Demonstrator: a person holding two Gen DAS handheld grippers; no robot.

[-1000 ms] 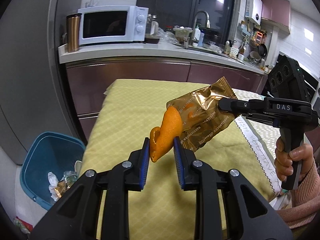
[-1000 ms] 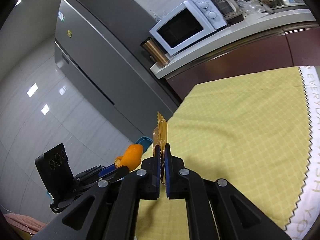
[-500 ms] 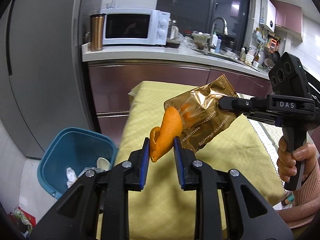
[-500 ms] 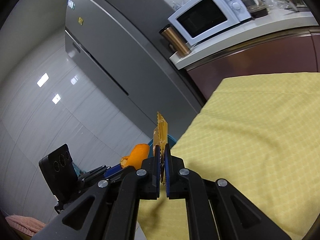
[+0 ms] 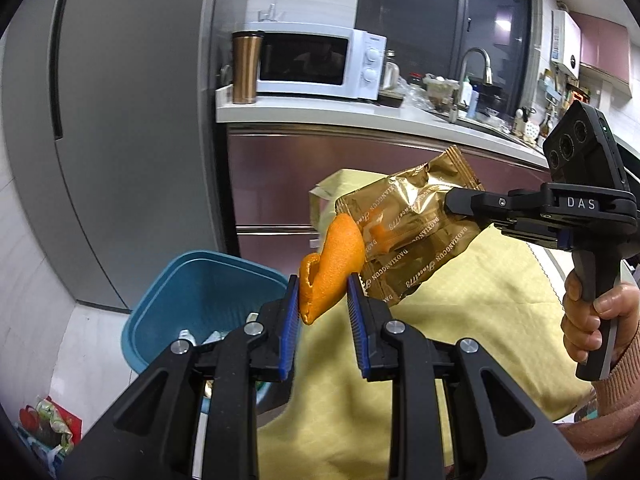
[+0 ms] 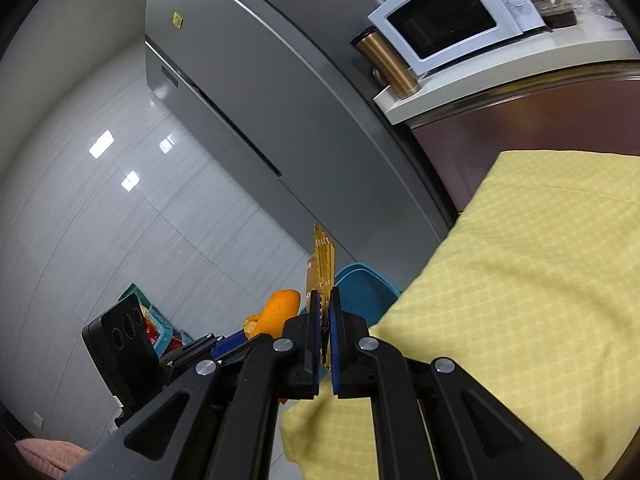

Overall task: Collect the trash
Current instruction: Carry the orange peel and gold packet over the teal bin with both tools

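My left gripper [image 5: 323, 300] is shut on an orange peel [image 5: 332, 264] and holds it in the air at the table's left edge, just right of a blue trash bin [image 5: 200, 280]. My right gripper [image 5: 448, 202] is shut on a gold snack wrapper [image 5: 404, 236], held just right of the peel. In the right wrist view the right gripper [image 6: 325, 312] pinches the wrapper [image 6: 322, 264] edge-on, with the peel [image 6: 278, 308] and the left gripper [image 6: 224, 346] to its left and the bin [image 6: 360, 288] behind.
A table with a yellow cloth [image 5: 460, 320] lies under the grippers. The bin on the floor holds some trash. A grey fridge [image 5: 120, 120] stands behind it. A counter [image 5: 360, 116] carries a microwave [image 5: 316, 64] and a copper tumbler [image 5: 245, 66]. Bags [image 5: 44, 424] lie on the floor.
Both grippers have moved left with their loads, from over the table toward its left edge. The bin has come closer and more central in the left wrist view.
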